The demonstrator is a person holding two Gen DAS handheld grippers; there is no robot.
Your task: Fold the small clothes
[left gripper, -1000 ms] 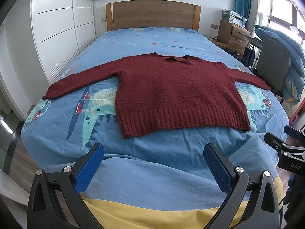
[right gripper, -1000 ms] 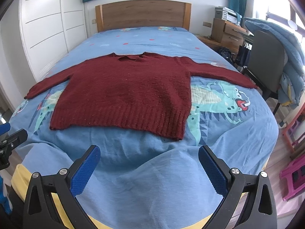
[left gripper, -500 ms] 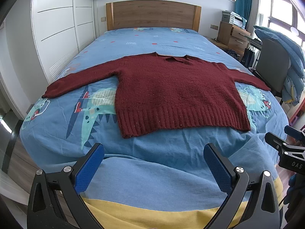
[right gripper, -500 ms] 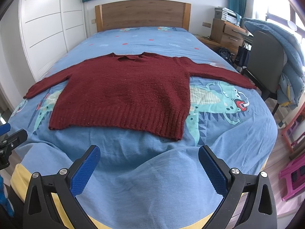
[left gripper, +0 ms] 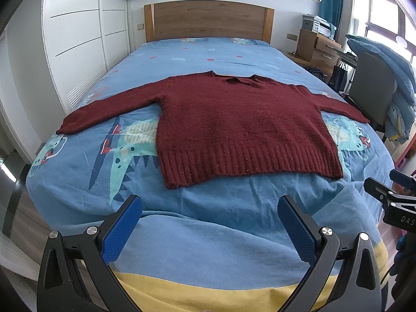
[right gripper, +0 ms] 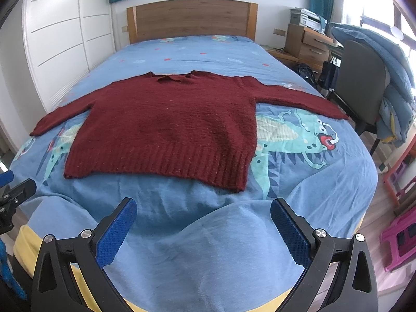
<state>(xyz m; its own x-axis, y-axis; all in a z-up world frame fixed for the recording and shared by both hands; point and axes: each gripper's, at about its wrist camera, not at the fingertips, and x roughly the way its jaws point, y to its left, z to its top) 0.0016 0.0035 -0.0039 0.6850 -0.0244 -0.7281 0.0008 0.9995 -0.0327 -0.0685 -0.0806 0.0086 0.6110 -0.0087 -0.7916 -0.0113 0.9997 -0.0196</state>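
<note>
A dark red knitted sweater (left gripper: 239,124) (right gripper: 166,124) lies flat on the blue dinosaur-print bedspread (left gripper: 208,221), both sleeves spread out sideways and its ribbed hem facing me. My left gripper (left gripper: 209,208) hovers open over the foot of the bed, short of the hem, holding nothing. My right gripper (right gripper: 204,209) is likewise open and empty, below the hem's right corner. Each gripper shows at the edge of the other's view, the right gripper (left gripper: 390,200) at the right of the left wrist view and the left gripper (right gripper: 13,197) at the left of the right wrist view.
White wardrobe doors (left gripper: 78,46) stand along the left of the bed. A wooden headboard (left gripper: 208,18) is at the far end. To the right are a dark chair draped with blue bedding (right gripper: 364,78), wooden drawers (right gripper: 306,44) and a pink stool (right gripper: 400,236).
Both views have shifted only slightly; the sweater sits a little lower and nearer in frame. The grippers stay open and the sweater has not moved.
</note>
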